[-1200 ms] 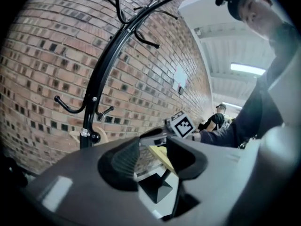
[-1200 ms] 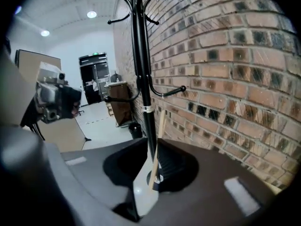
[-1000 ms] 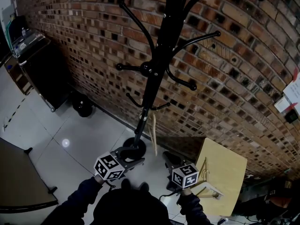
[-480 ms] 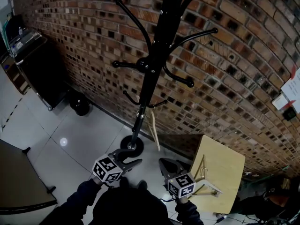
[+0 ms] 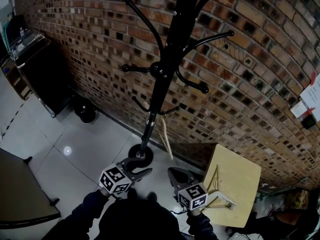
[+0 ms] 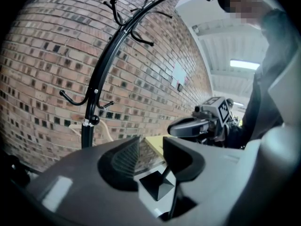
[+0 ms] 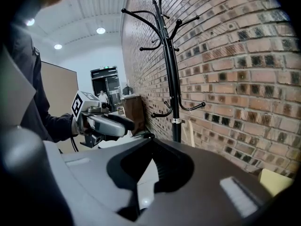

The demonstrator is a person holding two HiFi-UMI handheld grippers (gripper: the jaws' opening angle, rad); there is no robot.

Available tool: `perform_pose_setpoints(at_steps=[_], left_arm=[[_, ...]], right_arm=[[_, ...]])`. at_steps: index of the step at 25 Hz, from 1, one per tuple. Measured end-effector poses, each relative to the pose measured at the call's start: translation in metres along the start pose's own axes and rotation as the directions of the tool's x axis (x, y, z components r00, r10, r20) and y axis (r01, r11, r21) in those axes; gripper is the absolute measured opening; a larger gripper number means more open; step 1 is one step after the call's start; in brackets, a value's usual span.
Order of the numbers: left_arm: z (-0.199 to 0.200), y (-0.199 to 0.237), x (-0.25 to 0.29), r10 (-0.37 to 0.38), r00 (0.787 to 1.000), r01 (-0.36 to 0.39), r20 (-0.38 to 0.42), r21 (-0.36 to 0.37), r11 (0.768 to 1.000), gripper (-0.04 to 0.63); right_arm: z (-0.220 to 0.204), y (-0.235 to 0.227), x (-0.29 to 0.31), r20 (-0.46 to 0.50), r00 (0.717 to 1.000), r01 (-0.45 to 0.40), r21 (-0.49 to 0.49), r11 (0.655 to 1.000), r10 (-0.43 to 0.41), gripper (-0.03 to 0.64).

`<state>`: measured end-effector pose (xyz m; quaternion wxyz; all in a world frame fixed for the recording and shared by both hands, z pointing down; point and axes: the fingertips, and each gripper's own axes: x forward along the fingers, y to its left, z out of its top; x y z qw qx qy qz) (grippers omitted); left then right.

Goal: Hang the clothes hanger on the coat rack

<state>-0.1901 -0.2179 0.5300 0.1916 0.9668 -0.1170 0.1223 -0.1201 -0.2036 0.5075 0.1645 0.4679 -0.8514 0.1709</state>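
Pale wooden triangular clothes hanger point(image 5: 223, 202) flat on a pale yellow square tabletop point(image 5: 242, 179), on no hook. Just at its 9 o'clock, right gripper point(image 5: 175, 173), jaws pressed together with nothing in them. Further toward 9 o'clock, left gripper point(image 5: 142, 165), partly open, jaws just now closing in, nothing between them. At 12 o'clock from both, tall black metal coat rack point(image 5: 159, 91) against a red brick wall point(image 5: 250, 99), a pale curved strip point(image 5: 165, 136) dangling low beside it.

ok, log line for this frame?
left gripper: open, empty, jaws just closing | right gripper: shut, empty | hanger: on yellow table, not held | coat rack: upright by brick wall
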Motion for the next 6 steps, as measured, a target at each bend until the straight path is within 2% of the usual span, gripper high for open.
perform_pose_setpoints(at_steps=[6], left_arm=[[0.003,-0.001,0.000,-0.018,1.000,0.018,0.005,0.006,1.000,0.138]], right_arm=[[-0.009,-0.002,0.003,-0.012,1.000,0.004,-0.007,1.000,-0.004,0.006]])
